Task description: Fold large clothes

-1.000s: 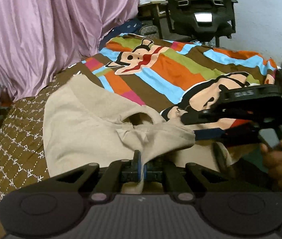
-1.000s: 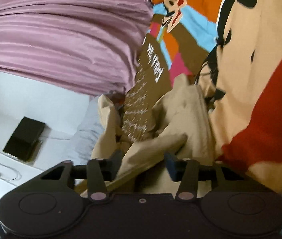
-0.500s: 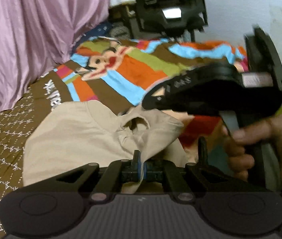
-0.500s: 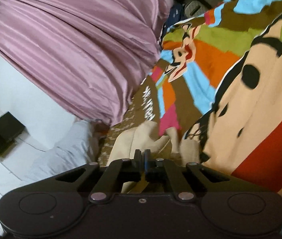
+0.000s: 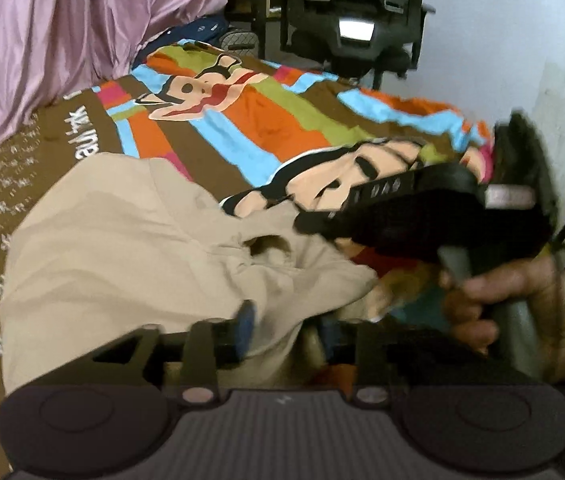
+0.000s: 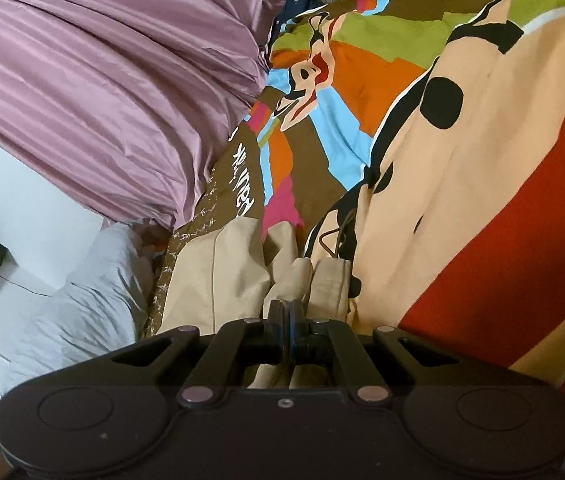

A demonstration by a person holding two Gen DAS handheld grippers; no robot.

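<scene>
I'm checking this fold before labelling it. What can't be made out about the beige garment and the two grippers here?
- Beige garment: its near hem, left wrist view, is hidden behind the gripper body; its type is unclear.
- Left gripper: jaws apart, but motion blur and draped cloth hide the right fingertip and any contact.
- Right gripper: shut on the garment; how many layers are pinched is hidden between the pads.
- Right hand: blurred, cut off by the frame edge.
</scene>
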